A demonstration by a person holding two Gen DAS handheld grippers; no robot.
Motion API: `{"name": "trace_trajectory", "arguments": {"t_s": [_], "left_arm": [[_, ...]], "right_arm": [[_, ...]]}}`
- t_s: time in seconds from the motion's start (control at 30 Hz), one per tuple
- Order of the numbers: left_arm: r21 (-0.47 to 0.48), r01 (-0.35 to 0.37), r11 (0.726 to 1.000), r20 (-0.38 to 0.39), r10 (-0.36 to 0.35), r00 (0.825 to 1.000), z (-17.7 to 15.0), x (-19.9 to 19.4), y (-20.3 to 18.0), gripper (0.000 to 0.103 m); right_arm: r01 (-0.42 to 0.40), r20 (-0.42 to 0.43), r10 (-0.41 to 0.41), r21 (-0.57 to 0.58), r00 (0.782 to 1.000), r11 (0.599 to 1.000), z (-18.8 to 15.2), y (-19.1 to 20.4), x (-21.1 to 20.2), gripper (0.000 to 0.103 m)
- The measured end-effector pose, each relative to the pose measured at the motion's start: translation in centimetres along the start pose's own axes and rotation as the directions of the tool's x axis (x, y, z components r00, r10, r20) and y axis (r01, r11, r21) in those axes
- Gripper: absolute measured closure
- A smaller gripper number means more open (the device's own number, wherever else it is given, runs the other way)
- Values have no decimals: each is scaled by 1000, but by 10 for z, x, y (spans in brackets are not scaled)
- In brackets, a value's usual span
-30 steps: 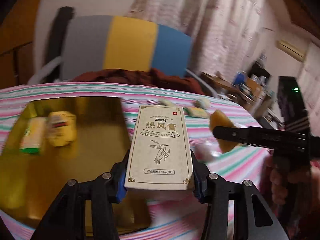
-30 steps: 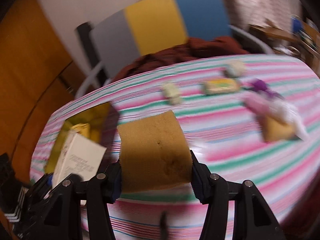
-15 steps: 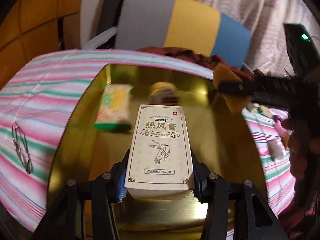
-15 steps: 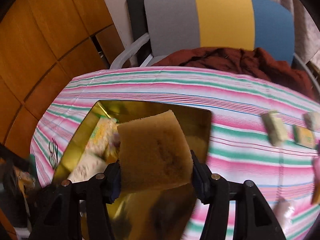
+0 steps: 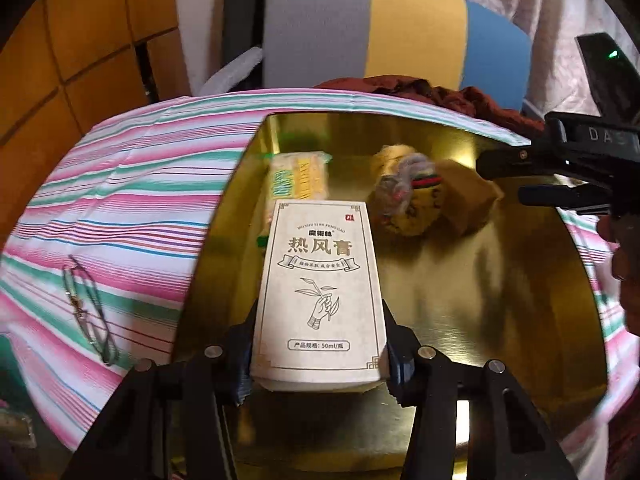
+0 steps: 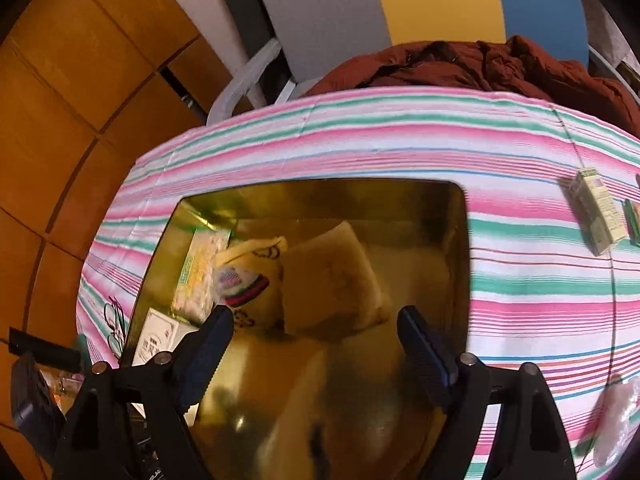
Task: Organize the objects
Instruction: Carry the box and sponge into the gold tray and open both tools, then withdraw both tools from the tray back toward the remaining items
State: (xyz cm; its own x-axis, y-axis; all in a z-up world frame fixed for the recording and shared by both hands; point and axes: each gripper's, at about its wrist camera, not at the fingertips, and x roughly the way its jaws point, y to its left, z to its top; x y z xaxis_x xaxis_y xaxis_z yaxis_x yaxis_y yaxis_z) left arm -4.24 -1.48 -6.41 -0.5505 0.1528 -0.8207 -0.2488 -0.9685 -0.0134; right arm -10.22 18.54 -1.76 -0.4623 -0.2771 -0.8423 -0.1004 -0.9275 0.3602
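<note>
Gold tray (image 5: 500, 300) fills the left wrist view, lying on a striped tablecloth (image 5: 132, 200) beyond and below the left gripper (image 5: 320, 360), whose jaws are clamped on the lower sides of a cream carton (image 5: 320, 292) printed with Chinese characters, held upright over the tray's near half; inside the tray, ahead of the carton and slightly to its left, lies a yellow-and-green packet (image 5: 298, 178); ahead and to the right sits a yellow pouch (image 5: 404, 196) with a red-and-green band, and just right of that a tan sponge (image 5: 468, 200), touching it; the right gripper (image 5: 516, 178) reaches in from the right edge just beside the sponge; spectacles (image 5: 90, 308) lie on the cloth to the left of the tray. From the right wrist view, the right gripper (image 6: 314, 344) hangs over the same tray (image 6: 456, 260), its jaws opening wide and pressing on nothing; the sponge (image 6: 332, 280) lies in the tray just ahead, free of both pads, against the pouch (image 6: 252, 280) on its left; the packet (image 6: 196, 272) is further left by the tray wall, and the carton (image 6: 154, 338) shows at the near left; a small green-and-cream box (image 6: 598, 216) rests on the cloth (image 6: 520, 280) well to the right, outside the tray; a dark red garment (image 6: 480, 64) lies heaped beyond the far table edge.
</note>
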Motion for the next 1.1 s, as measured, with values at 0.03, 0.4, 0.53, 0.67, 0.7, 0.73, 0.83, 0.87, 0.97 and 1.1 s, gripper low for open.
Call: {"name": "trace_trajectory", "arguments": {"t_s": [0.03, 0.4, 0.53, 0.67, 0.7, 0.73, 0.83, 0.87, 0.97, 1.1], "left_arm": [[-4, -25, 1000, 1, 25, 1000, 1, 0, 1, 50], [-156, -5, 988, 186, 35, 982, -3, -54, 8, 0], [-184, 23, 983, 219, 19, 976, 0, -64, -1, 0], [-204, 95, 974, 227, -47, 973, 1, -67, -16, 0], [-203, 113, 973, 229, -65, 971, 0, -69, -19, 0], [-200, 128, 971, 231, -81, 970, -1, -70, -24, 0], [-181, 189, 965, 234, -144, 961, -5, -76, -40, 0], [-172, 214, 962, 237, -170, 957, -6, -78, -47, 0], [-161, 257, 953, 235, -216, 948, -9, -81, -62, 0], [-116, 303, 946, 215, -274, 937, -10, -85, -89, 0]], "right_arm": [[-9, -24, 9, 11, 1000, 1000, 1, 2, 7, 20], [-164, 24, 165, -29, 986, 986, 15, 32, 17, 27], [-160, 83, 161, -24, 983, 987, 6, 16, -15, 27], [-147, 132, 151, -40, 980, 988, -7, 4, -44, 27], [-135, 150, 142, -60, 978, 989, -13, 4, -53, 27], [-118, 165, 129, -76, 978, 990, -19, 3, -61, 27], [-61, 212, 86, -121, 974, 991, -36, -6, -85, 27], [-43, 221, 70, -125, 973, 991, -41, -10, -90, 27], [15, 236, 15, -126, 972, 992, -58, -26, -103, 27], [66, 244, -43, -85, 969, 994, -76, -55, -116, 29]]}}
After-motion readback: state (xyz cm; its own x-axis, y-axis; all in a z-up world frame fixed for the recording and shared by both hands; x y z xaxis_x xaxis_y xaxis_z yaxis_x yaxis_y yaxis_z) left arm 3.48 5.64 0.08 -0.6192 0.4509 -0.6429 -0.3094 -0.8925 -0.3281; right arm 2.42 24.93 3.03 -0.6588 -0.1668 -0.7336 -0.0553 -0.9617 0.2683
